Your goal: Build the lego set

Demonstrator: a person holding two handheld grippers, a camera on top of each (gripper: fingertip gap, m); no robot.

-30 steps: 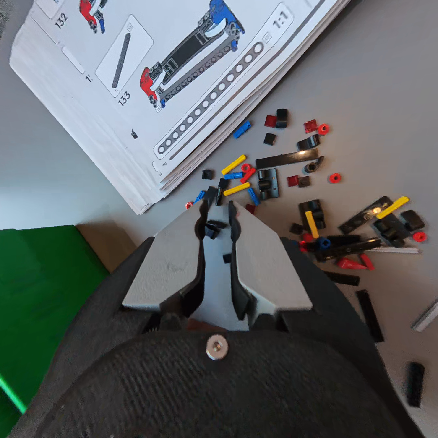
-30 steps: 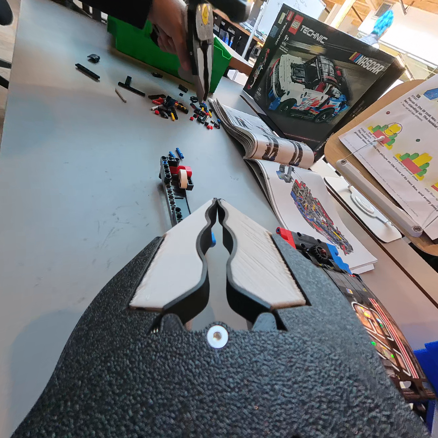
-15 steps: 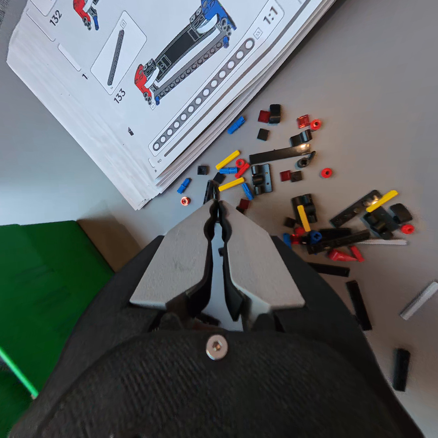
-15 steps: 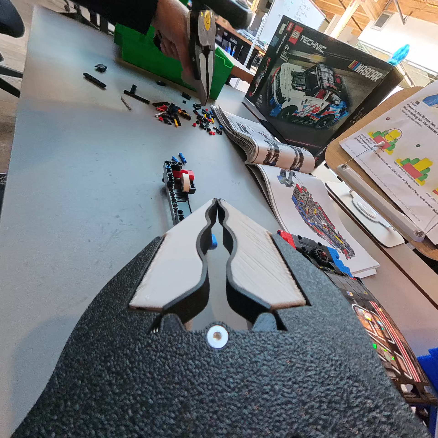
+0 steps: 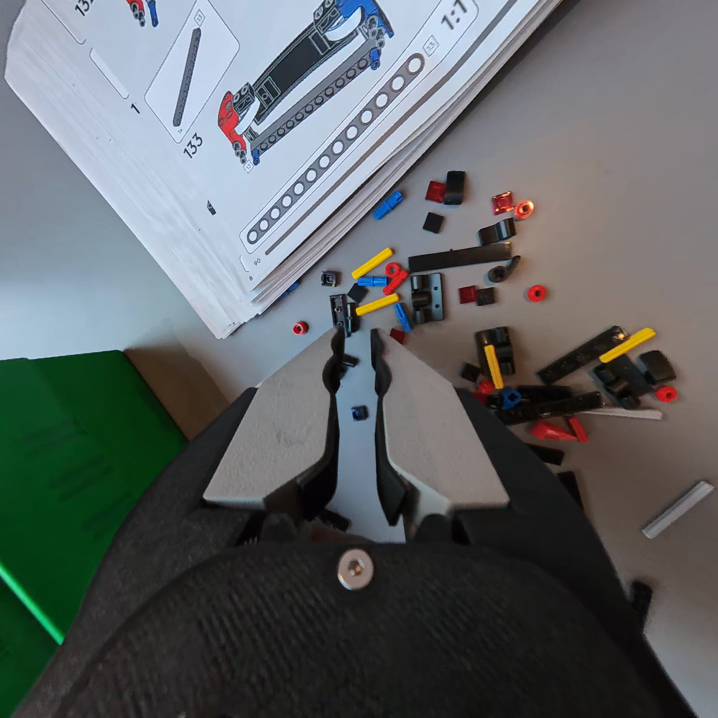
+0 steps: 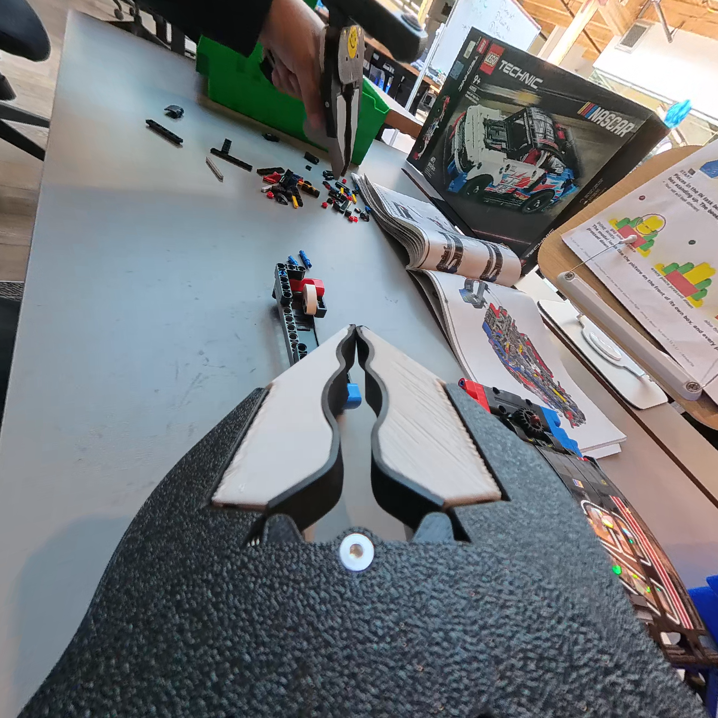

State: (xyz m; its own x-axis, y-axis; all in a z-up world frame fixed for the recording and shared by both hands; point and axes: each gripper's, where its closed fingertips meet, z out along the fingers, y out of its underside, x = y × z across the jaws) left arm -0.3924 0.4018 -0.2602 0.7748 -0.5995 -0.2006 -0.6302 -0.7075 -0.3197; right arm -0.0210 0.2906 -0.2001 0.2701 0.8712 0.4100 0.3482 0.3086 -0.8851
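Observation:
Loose small Lego pieces [image 5: 423, 287], black, red, blue and yellow, lie scattered on the grey table [image 5: 582, 136] beside the open instruction booklet [image 5: 194, 136]. My left gripper [image 5: 356, 334] points down at the pile's left edge, its jaws a narrow gap apart and holding nothing. A small black piece [image 5: 342, 311] sits just ahead of its left fingertip, and two tiny pieces lie on the table between the fingers. The left gripper also shows in the right wrist view [image 6: 344, 171], held by a hand. My right gripper [image 6: 355, 328] is shut and empty, over the near end of a long dark beam assembly [image 6: 297, 303].
A green bin [image 5: 58, 466] stands left of the pile and shows behind it in the right wrist view [image 6: 248, 85]. The set's box [image 6: 524, 147] stands at the back right. A second open booklet [image 6: 505, 342] and a larger built section [image 6: 524, 415] lie to my right. A board with a sheet [image 6: 660, 248] leans at far right. The left gripper's tips are roughly 40 centimetres from the right gripper's.
My left gripper closed half a second ago and has opened a little again, staying at the pile's left edge. My right gripper has stayed shut over the beam assembly.

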